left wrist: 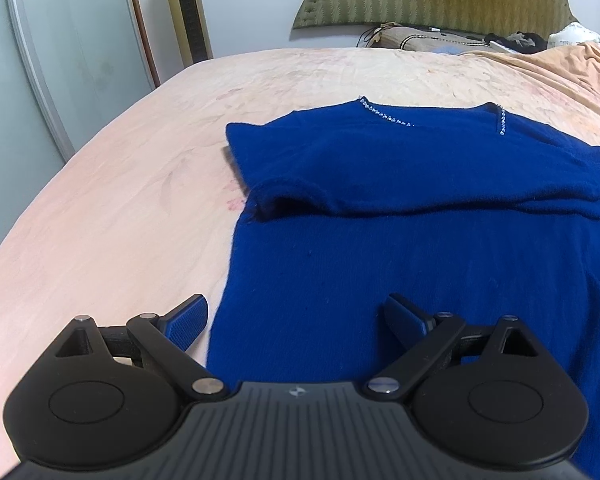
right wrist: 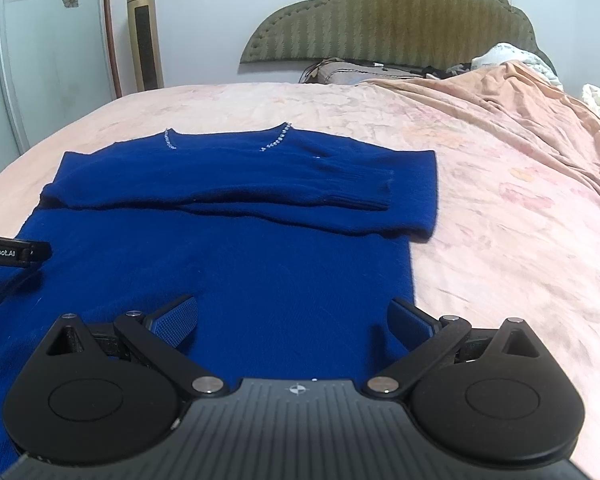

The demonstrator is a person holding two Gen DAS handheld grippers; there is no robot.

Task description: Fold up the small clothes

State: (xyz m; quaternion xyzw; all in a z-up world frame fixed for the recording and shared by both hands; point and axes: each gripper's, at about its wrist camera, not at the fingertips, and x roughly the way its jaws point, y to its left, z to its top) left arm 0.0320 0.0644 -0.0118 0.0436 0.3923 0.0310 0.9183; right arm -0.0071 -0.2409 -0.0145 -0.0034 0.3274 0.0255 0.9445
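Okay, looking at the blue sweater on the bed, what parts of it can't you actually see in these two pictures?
- Bottom hem of the sweater: hidden in both views behind the left tool and the right tool.
- Its right edge: cut off by the left view's frame.
- The chest: covered by the sleeves folded across it.

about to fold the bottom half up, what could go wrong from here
1. The folded sleeves lie loose across the blue sweater; lifting the hem may slide them out of place.
2. The left tool straddles the sweater's left edge, one finger over the pink bedsheet, so it could pinch sheet along with knit.
3. The right tool is open near the right edge; uneven grips could skew the fold.
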